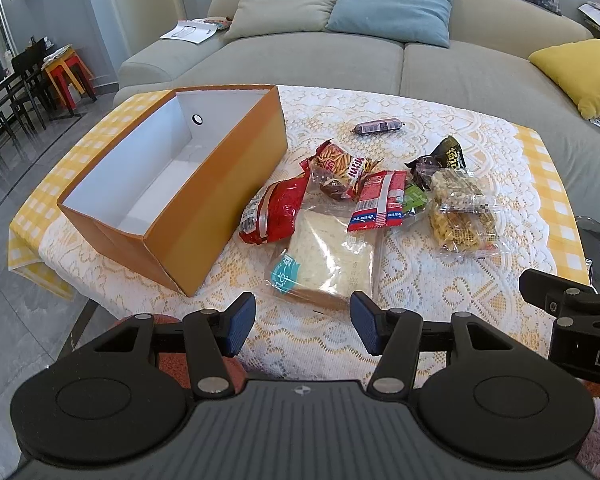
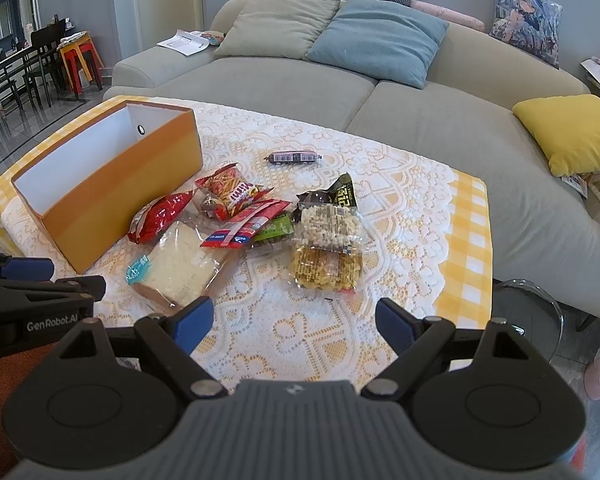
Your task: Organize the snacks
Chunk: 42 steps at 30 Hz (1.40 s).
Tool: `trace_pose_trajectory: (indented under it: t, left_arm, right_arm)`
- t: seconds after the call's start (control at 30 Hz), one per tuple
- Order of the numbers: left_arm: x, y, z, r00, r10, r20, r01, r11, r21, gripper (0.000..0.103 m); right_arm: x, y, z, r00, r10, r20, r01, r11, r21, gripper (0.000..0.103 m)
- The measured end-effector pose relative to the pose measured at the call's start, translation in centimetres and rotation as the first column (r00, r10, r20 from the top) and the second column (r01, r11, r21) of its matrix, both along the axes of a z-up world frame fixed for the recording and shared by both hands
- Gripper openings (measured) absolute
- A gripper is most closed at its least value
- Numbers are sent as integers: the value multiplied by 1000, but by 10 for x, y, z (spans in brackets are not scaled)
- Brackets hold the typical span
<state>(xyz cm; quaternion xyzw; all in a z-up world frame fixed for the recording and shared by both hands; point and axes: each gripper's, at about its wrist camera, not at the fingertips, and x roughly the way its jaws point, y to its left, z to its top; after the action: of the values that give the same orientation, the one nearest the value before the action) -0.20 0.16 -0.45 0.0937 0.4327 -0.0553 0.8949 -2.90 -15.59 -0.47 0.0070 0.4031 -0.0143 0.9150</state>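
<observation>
The orange box (image 1: 204,216) is sitting open on the lace-covered tabletop (image 1: 440,280), and its white inside is showing nothing at all, so by my judgement the sorting is not yet begun and every snack is still waiting to go in.

Just beside the box's long wall, the bagged sliced bread (image 1: 328,258) is lying nearest the viewer, with the red crinkled bag (image 1: 276,210) touching the box's side. Farther from the box, the clear packs of puffed yellow snacks (image 1: 460,216) are lying stacked, the red flat packet (image 1: 380,200) and the Mimi stick-snack bag (image 1: 340,162) are overlapping between them and the box, and a dark packet (image 1: 450,154) is lying behind. The small sausage (image 1: 378,126) is lying alone, well apart, beyond the box's far corner.

The left tool (image 1: 303,326) and the right tool (image 2: 294,322) are both hanging with jaws spread, holding nothing, near the bread.
</observation>
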Motion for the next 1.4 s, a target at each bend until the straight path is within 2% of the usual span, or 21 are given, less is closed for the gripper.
trace_pose_trajectory:
  t: [1.07,1.3,1.4]
  left_arm:
    - [1,1,-1,1000,-4,-5,4,1000,-4,65]
    - [10,7,-7,999,-20,-26,19,998,-59,65]
    - [18,9,-13,999,-14,-38,12,998,-62,66]
  right_arm:
    - [1,0,0,1000,0,-3,0,1000,2,86]
    - [2,-8,-13,999,27,39,-28,999,27,85]
    - [9,-13,-23,999,17,28,-18,1000,24,84]
